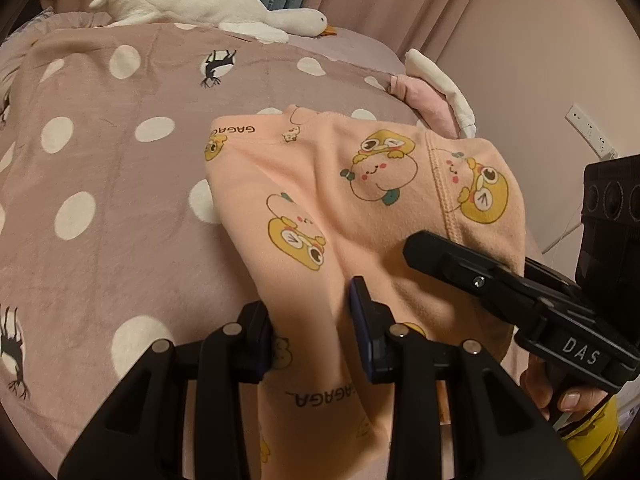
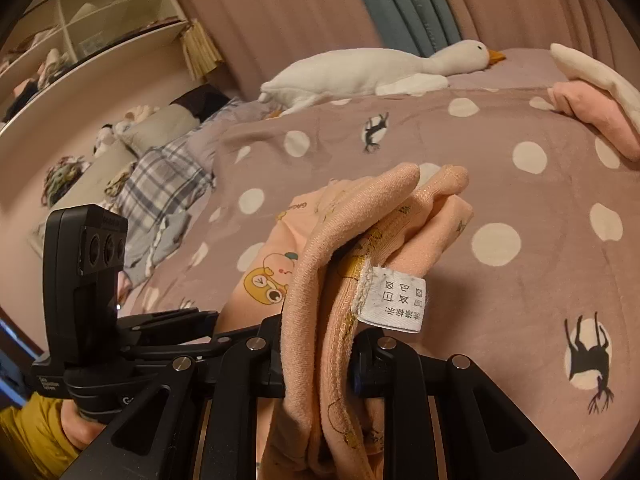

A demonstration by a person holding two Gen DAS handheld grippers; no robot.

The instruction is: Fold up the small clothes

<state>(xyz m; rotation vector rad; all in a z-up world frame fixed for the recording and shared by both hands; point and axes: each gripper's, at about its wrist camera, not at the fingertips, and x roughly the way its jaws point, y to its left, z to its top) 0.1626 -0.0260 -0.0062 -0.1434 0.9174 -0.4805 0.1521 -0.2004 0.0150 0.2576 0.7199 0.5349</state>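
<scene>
Left wrist view: left gripper (image 1: 312, 320) fingers clamp a fold of the peach garment (image 1: 360, 200), lifted above the polka-dot blanket (image 1: 100, 160) on the bed. Right gripper (image 1: 472, 268) enters from the right w/ its fingers pinching the garment's far edge; a hand (image 1: 560, 388) grips its handle. Beyond: plush goose (image 1: 200, 4), pink & white folded clothes (image 1: 432, 92), wall socket (image 1: 588, 132).

Right wrist view: right gripper (image 2: 316, 364) fingers closed on the bunched garment (image 2: 320, 280), care tag (image 2: 396, 300) facing the camera & blocking the middle of the view. Left gripper (image 2: 168, 320) at left, hand (image 2: 76, 420) below. Goose (image 2: 360, 72), plaid cloth (image 2: 160, 184), shelves (image 2: 80, 20) behind.
</scene>
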